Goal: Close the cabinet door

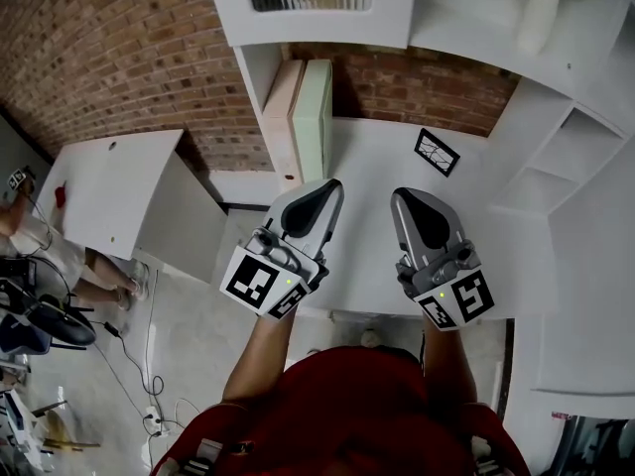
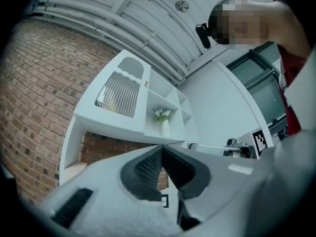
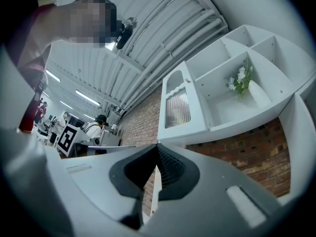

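Left gripper (image 1: 327,192): jaws closed pad to pad, nothing between.
Right gripper (image 1: 407,202): jaws likewise together, empty.
Cabinet door (image 1: 303,117): probably the pale upright panel under the upper cabinet (image 1: 317,8) — just ahead of the left jaws and a little to their left, further left of the right jaws.
Slip risk: closed tips skidding off the smooth panel if pressed near its edge or at a slant.
Half-shut risk: too soft a push and the door stays ajar; too hard, a bounce back off the frame.
Bystander risk: small black-framed card (image 1: 437,152) on the counter (image 1: 372,157), just ahead of the right jaws, easy to knock with a sideways swing.
Hidden: hinge, handle and swing direction — none visible.
Unclear: contact between the left tips and the panel; both gripper views tilted upward, own housing filling the lower half.
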Action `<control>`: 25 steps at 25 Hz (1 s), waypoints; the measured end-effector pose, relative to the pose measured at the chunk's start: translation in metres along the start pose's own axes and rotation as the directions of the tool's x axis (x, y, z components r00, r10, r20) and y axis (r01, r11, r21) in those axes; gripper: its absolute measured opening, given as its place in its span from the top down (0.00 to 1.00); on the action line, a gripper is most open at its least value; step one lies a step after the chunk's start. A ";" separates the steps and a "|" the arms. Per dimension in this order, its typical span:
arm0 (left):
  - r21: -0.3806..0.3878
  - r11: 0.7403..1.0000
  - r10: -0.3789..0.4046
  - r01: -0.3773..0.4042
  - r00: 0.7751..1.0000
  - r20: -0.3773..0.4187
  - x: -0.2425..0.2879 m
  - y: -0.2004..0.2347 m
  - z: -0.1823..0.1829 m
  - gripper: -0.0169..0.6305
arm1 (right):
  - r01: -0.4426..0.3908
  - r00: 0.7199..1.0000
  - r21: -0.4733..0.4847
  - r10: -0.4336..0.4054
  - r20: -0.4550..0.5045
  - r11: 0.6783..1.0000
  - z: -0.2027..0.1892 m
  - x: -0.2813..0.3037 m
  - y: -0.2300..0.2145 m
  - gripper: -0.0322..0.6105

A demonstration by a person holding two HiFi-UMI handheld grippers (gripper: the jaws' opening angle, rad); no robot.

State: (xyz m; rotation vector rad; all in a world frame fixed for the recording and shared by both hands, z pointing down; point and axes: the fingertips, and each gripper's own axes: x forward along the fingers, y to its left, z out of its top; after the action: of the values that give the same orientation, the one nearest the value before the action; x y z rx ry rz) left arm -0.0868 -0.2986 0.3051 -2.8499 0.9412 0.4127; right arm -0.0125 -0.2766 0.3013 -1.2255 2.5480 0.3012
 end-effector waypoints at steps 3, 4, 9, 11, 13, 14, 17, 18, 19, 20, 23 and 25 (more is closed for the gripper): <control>0.012 1.000 0.003 -0.003 1.000 -0.005 -0.011 -0.002 0.002 0.97 | -0.017 1.000 0.002 0.017 -0.001 1.000 0.001 0.003 0.011 0.93; 0.015 1.000 0.003 -0.003 1.000 -0.004 -0.014 -0.002 0.004 0.97 | -0.023 1.000 0.003 0.023 -0.001 1.000 0.001 0.004 0.015 0.93; 0.026 1.000 0.006 -0.006 1.000 0.008 -0.026 0.000 0.011 0.97 | -0.044 0.999 0.011 0.044 -0.009 0.999 -0.008 0.010 0.027 0.93; 0.024 1.000 0.008 -0.008 1.000 0.010 -0.028 0.002 0.010 0.97 | -0.047 0.999 0.012 0.047 -0.015 0.999 -0.011 0.011 0.030 0.93; 0.020 1.000 0.009 -0.009 1.000 0.011 -0.029 0.003 0.010 0.97 | -0.048 0.999 0.007 0.049 -0.021 0.999 -0.012 0.011 0.032 0.93; 0.019 1.000 0.009 -0.009 1.000 0.012 -0.029 0.003 0.011 0.97 | -0.050 0.998 0.004 0.050 -0.024 0.999 -0.012 0.012 0.032 0.93; 0.018 1.000 0.005 -0.005 1.000 0.014 -0.028 0.003 0.010 0.97 | -0.057 0.998 -0.002 0.057 -0.037 0.998 -0.015 0.013 0.033 0.93; 0.018 1.000 0.004 -0.005 1.000 0.013 -0.027 0.003 0.009 0.97 | -0.058 0.997 -0.002 0.057 -0.041 0.998 -0.016 0.013 0.032 0.93; 0.018 1.000 0.004 -0.004 1.000 0.013 -0.027 0.003 0.009 0.97 | -0.058 0.997 -0.002 0.058 -0.045 0.998 -0.018 0.014 0.032 0.93; 0.018 1.000 0.003 -0.004 1.000 0.013 -0.026 0.003 0.008 0.97 | -0.058 0.997 -0.001 0.058 -0.047 0.998 -0.019 0.014 0.032 0.93; 0.018 1.000 0.004 -0.004 1.000 0.013 -0.025 0.004 0.008 0.97 | -0.061 0.997 0.001 0.060 -0.050 0.998 -0.020 0.014 0.031 0.93; 0.018 1.000 0.005 -0.005 1.000 0.013 -0.024 0.003 0.008 0.97 | -0.063 0.997 0.001 0.063 -0.050 0.998 -0.020 0.014 0.030 0.93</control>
State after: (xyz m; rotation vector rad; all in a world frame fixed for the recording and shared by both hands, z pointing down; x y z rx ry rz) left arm -0.1094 -0.2858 0.3042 -2.8254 0.9453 0.4207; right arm -0.0478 -0.2741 0.3167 -1.1689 2.6331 0.2879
